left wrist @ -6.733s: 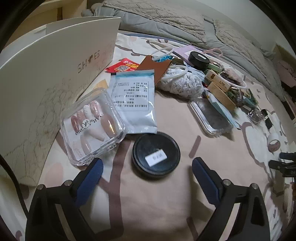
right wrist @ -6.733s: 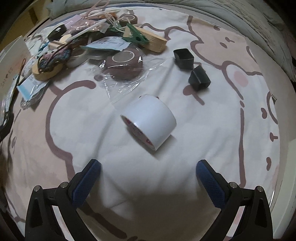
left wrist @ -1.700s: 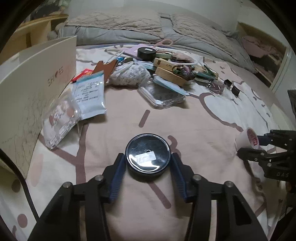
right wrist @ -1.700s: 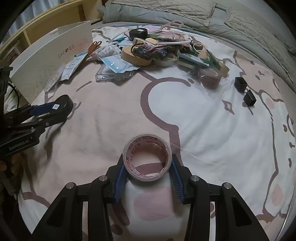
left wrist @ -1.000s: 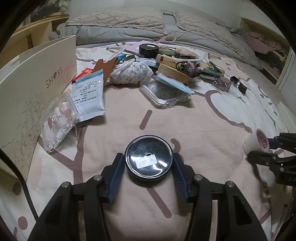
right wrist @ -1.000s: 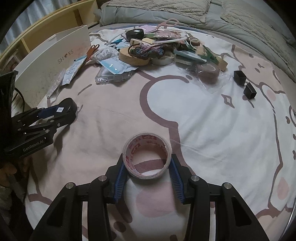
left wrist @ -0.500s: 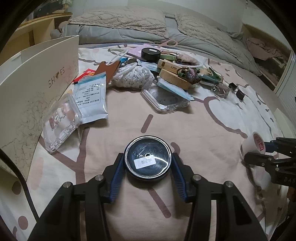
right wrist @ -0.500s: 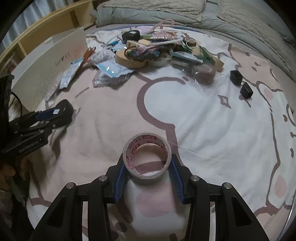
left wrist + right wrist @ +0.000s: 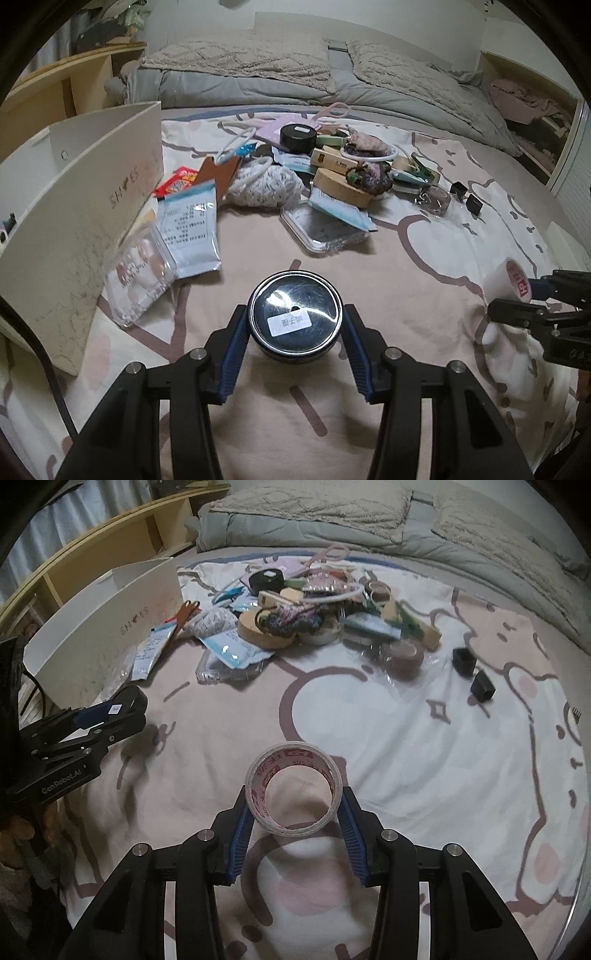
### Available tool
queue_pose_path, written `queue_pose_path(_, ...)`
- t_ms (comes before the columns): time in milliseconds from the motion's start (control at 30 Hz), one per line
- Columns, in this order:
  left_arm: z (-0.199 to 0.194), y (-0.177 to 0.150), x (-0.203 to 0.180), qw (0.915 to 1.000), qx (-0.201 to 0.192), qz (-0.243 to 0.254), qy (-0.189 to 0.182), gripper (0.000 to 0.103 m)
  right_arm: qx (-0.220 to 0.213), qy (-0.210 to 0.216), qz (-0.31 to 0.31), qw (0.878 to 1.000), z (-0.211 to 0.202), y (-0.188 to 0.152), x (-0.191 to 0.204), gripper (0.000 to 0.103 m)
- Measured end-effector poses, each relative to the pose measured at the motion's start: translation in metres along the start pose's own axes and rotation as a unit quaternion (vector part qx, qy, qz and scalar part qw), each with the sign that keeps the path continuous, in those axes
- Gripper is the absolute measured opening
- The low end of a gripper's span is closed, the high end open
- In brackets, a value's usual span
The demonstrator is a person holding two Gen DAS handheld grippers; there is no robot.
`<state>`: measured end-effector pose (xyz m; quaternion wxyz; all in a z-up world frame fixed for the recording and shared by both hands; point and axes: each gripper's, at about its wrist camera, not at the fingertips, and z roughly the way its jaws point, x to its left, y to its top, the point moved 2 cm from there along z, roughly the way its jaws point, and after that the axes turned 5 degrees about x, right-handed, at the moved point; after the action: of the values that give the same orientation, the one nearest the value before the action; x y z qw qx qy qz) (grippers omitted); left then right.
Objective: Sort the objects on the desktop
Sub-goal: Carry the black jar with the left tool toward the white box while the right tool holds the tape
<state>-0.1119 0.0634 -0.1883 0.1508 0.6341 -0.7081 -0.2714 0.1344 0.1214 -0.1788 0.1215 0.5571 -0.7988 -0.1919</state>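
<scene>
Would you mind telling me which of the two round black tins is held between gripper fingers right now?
The nearer round black tin, clamped between the left gripper's blue fingers; the other round black tin sits untouched in the far clutter pile.

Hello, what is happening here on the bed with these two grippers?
A person is sorting clutter on a bed sheet. The left gripper is shut on a round black tin with a white label. The right gripper is shut on a roll of clear tape with red print. A pile of small items and an open white shoe box lie beyond.
</scene>
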Motion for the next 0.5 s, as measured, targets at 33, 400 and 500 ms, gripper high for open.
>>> queue_pose_path(33,-0.002,0.001,-0.001,1.0000,0.000,0.001,0.001,0.050,-0.003,0.001,0.001,1.000,-0.003,0.001,0.000,0.046)
queue_pose_path(400,-0.029,0.017,-0.011,0.9998,-0.019,0.008,0.006,0.050,-0.041,-0.003,0.002,0.999,-0.041,0.016,0.001,0.046)
queue_pose_path(500,-0.039,0.022,-0.015,0.9995,-0.028,0.013,0.007,0.050,-0.051,-0.005,0.001,0.999,-0.051,0.022,0.002,0.046)
